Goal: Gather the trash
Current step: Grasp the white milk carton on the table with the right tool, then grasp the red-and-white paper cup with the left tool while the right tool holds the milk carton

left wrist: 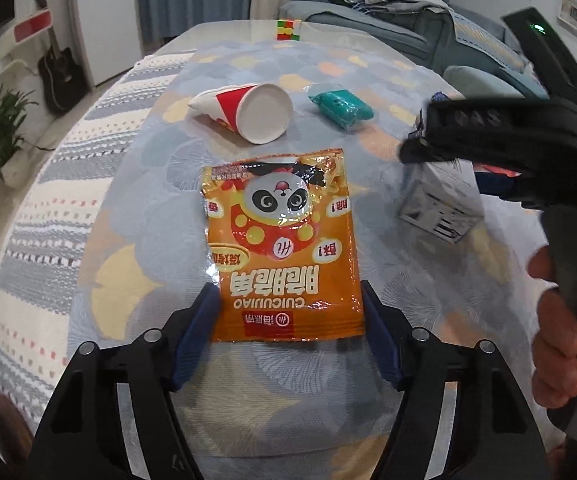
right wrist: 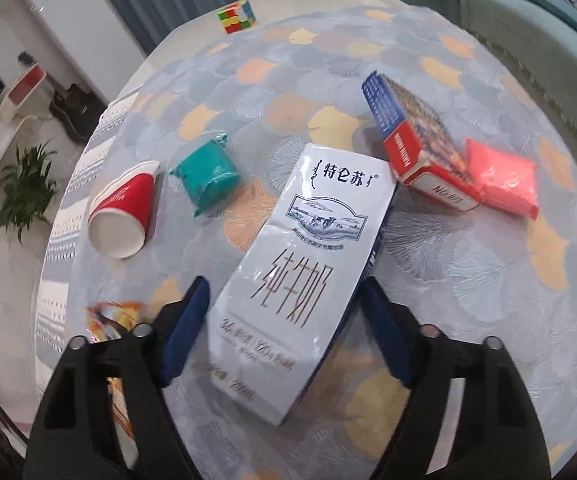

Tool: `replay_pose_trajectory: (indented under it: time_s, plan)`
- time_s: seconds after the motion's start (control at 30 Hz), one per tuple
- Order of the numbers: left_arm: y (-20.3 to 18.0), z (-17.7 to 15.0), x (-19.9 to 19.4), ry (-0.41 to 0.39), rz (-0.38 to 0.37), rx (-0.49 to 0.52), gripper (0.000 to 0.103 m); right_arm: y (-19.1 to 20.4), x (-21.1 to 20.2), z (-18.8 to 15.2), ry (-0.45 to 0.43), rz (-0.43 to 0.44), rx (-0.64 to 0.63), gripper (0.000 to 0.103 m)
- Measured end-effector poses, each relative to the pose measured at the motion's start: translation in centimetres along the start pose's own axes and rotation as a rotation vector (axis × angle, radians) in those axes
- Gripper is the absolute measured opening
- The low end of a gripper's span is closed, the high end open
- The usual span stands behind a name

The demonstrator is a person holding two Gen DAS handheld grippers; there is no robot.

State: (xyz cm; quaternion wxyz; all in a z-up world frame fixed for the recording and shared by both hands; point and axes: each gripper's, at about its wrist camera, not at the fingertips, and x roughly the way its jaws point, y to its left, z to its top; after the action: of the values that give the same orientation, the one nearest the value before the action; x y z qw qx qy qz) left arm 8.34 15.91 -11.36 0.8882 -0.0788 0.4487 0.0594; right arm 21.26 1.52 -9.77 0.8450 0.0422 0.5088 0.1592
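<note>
I have the left tool (left wrist: 290, 306) straddling the near end of the orange snack packet (left wrist: 282, 240), its blue pads (left wrist: 198, 330) flanking the packet's two side edges; whether they press yet I cannot tell. The right tool (right wrist: 284, 308) stands part open around the near half of the white milk carton (right wrist: 300, 276), with a visible gap on its left side, so it holds nothing yet. Both pieces lie flat on the table (right wrist: 468, 280). To do this well, I judge each tool should sink until its pads are low on the sides, then close squarely; the packet is thin and may buckle, so a gentle pinch suits it. The packet reads "CUICUIJIAO" under a panda figure. The carton carries Chinese characters over a pasture emblem. Far right, a red and blue box (right wrist: 420, 140) shows "NO" and blurred digits. A crushed red paper cup (right wrist: 122, 210) and a teal bundle (right wrist: 208, 178) wait at far left
</note>
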Motion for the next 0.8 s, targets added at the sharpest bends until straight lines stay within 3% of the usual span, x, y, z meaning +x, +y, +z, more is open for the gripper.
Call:
replay_pose_trajectory:
  time_s: [0.13, 0.2, 0.37, 0.43, 0.47, 0.53, 0.57, 0.8]
  plan:
    - [0.5, 0.0, -0.3, 0.001, -0.023, -0.018, 0.063, 0.1, -0.9, -1.1, -0.016, 0.004, -0.06, 0.055]
    - [0.9, 0.0, -0.5, -0.001, -0.023, -0.027, 0.047, -0.2, -1.4, -1.5, -0.022, 0.013, -0.065, 0.053]
    - [2.1, 0.0, -1.0, -0.017, -0.115, -0.101, 0.04, -1.5, -3.4, -2.3, -0.065, 0.042, -0.073, 0.052]
    - [2.0, 0.0, -1.5, -0.04, -0.142, -0.109, 0.027, -2.0, -4.6, -2.8, -0.093, 0.076, -0.073, 0.052]
    - [2.0, 0.1, -1.7, -0.047, -0.158, -0.114, 0.013, -2.1, -4.9, -2.8, -0.105, 0.086, -0.074, 0.052]
    - [1.8, 0.4, -2.1, -0.062, -0.188, -0.125, 0.009, -2.7, -6.2, -3.0, -0.139, 0.101, -0.07, 0.052]
    - [1.7, 0.4, -2.4, -0.071, -0.199, -0.126, 0.0, -3.0, -6.9, -3.2, -0.154, 0.116, -0.066, 0.052]
    - [0.3, 1.1, -4.3, -0.128, -0.299, -0.129, 0.0, -5.1, -11.1, -3.6, -0.262, 0.139, -0.029, 0.052]
